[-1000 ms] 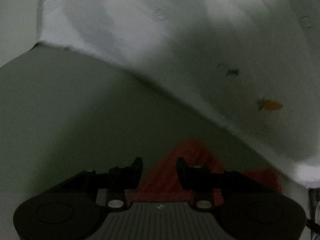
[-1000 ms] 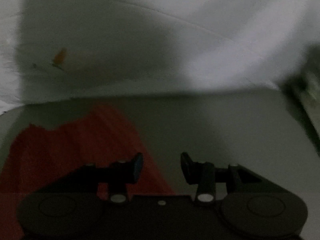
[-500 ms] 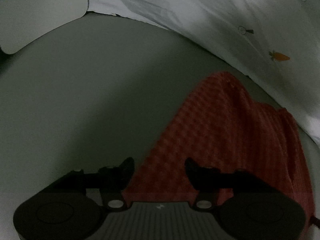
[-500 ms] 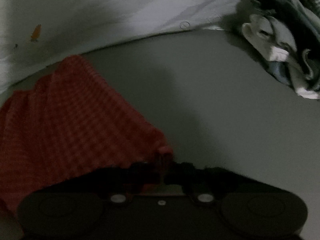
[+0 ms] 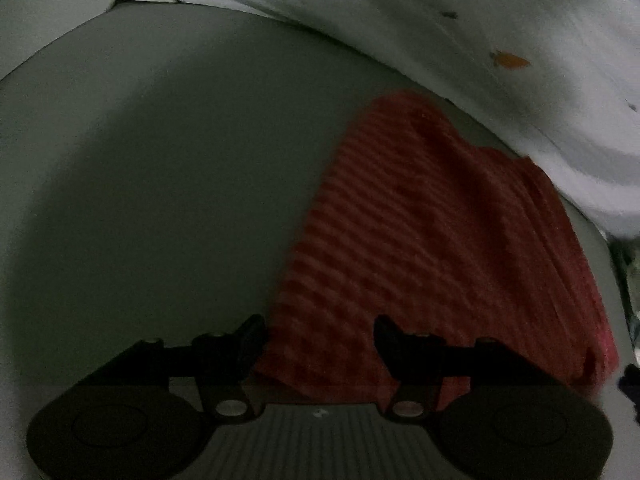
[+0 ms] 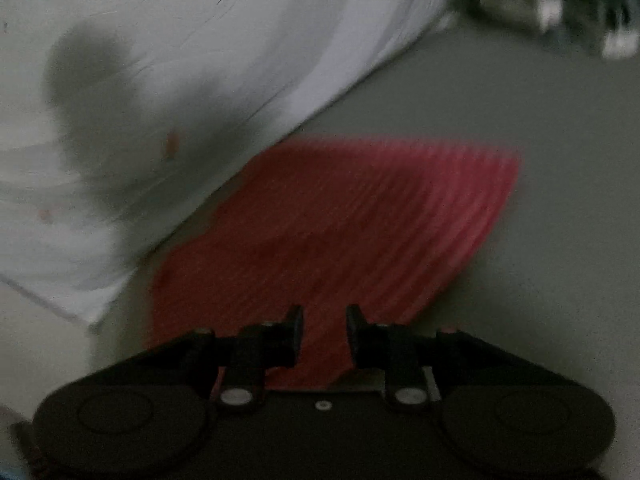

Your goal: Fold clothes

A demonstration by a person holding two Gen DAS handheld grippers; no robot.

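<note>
The left hand-held gripper stands released over the red cloth on the table, the right hand-held gripper has just been opening, so the fold may spring loose.

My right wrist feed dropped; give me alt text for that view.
The right gripper hovers open over a blurred red ribbed cloth on a grey table, its jaws having just opened. A white printed sheet lies beyond-left; crumpled clothes top right.
</note>
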